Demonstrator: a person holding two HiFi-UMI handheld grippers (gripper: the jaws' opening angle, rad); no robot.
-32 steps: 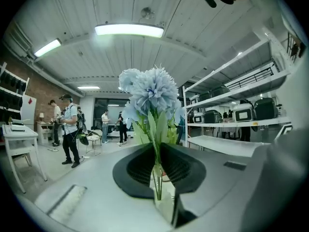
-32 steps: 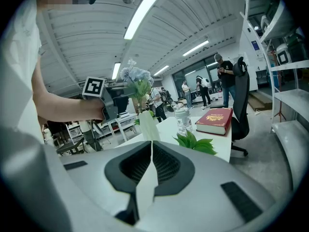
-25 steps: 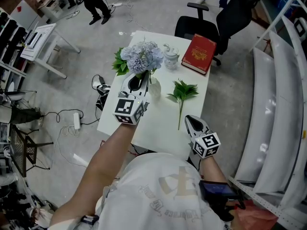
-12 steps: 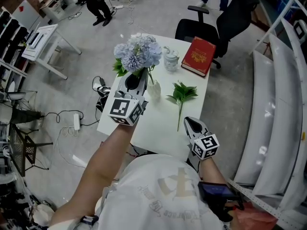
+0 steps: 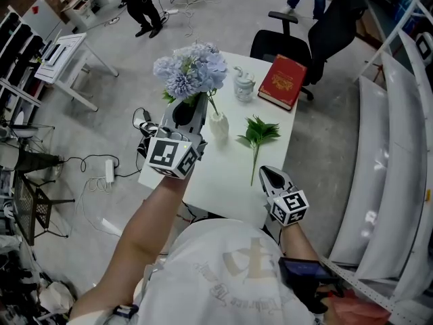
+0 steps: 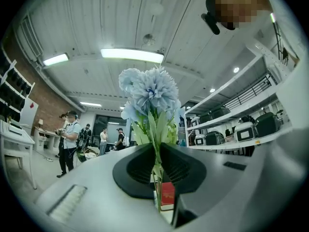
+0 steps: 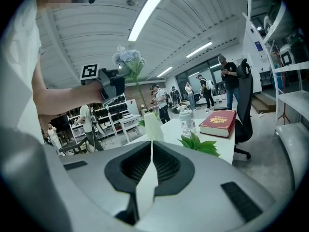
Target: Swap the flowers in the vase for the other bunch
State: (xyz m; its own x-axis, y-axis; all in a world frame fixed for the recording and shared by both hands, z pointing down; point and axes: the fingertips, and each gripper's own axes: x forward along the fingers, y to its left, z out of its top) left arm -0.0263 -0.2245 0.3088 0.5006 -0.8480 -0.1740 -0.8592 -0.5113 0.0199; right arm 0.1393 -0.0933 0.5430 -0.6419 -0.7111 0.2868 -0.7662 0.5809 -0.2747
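Jaws of left gripper (image 6: 157, 180) clamp one blue bunch (image 5: 191, 73); those of right gripper (image 7: 150, 164) closed, empty

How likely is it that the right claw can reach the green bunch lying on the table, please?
Probably yes: the right claw is shut and empty, close beside the stem end of the green bunch, with only bare table between them. It would have to open first.
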